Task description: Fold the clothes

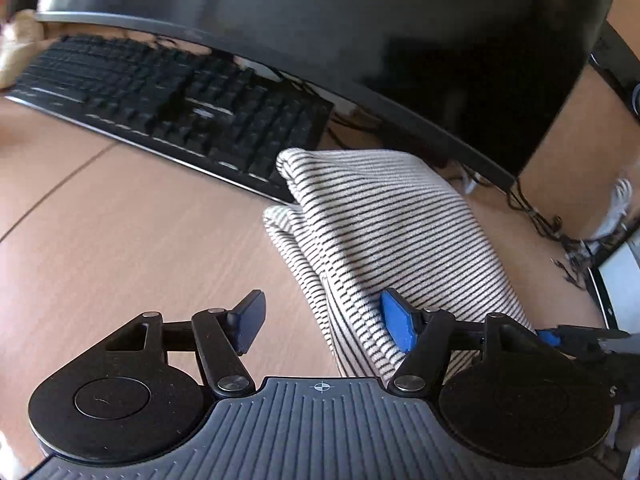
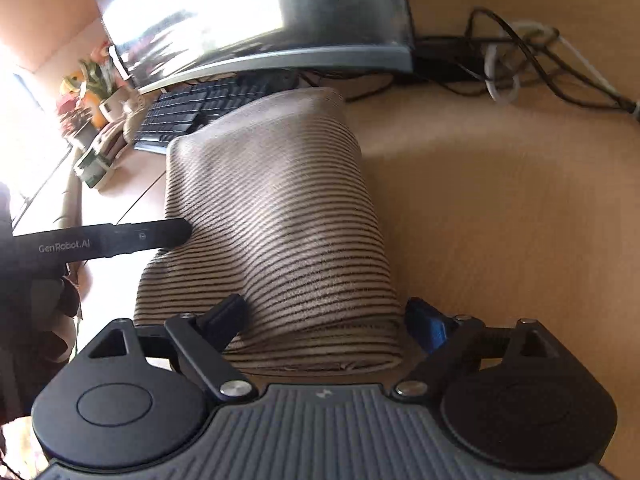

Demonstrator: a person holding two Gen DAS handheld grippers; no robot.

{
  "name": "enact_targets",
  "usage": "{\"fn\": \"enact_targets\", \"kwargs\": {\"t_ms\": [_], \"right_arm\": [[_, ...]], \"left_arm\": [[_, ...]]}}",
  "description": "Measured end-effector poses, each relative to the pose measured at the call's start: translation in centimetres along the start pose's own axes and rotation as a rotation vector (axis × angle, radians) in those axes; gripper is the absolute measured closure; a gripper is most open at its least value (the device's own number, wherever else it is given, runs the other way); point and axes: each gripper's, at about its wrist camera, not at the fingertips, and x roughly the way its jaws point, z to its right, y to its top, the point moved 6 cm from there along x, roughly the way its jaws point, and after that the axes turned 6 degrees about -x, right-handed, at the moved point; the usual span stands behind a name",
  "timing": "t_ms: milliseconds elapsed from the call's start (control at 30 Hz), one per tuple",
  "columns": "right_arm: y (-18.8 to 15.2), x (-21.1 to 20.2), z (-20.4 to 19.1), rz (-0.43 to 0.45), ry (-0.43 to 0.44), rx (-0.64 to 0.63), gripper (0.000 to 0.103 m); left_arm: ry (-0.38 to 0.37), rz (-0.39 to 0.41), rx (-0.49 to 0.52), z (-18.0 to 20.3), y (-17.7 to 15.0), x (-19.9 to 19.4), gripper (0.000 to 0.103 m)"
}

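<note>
A cream garment with thin black stripes [image 1: 376, 236] lies folded in a thick bundle on the wooden desk [image 1: 120, 240]. My left gripper [image 1: 324, 324] is open at the bundle's left edge; its right blue finger [image 1: 396, 324] rests against the cloth and its left finger is over bare desk. In the right wrist view the same garment [image 2: 280, 220] fills the middle. My right gripper [image 2: 332, 320] is open with its jaws straddling the bundle's near folded end. The left gripper [image 2: 120, 238] shows there as a black bar touching the cloth's left side.
A black keyboard [image 1: 172, 108] and a curved monitor [image 1: 360, 40] stand right behind the garment. A tangle of cables [image 2: 520, 64] lies at the back right. Potted plants and small objects [image 2: 92, 108] crowd the far left. Bare desk [image 2: 500, 220] lies right of the garment.
</note>
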Motion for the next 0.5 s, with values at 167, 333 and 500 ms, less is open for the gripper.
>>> {"fn": "enact_targets", "kwargs": {"t_ms": [167, 333, 500], "right_arm": [[0.4, -3.4, -1.9, 0.084, -0.006, -0.168, 0.0], [0.0, -7.7, -2.5, 0.158, 0.026, -0.244, 0.0], [-0.8, -10.8, -1.3, 0.212, 0.056, -0.238, 0.0]], "left_arm": [[0.079, 0.087, -0.081, 0.9, -2.1, -4.2, 0.034], [0.158, 0.188, -0.137, 3.5, -5.4, -8.7, 0.01], [0.246, 0.256, -0.167, 7.4, -9.2, -11.3, 0.0]]}}
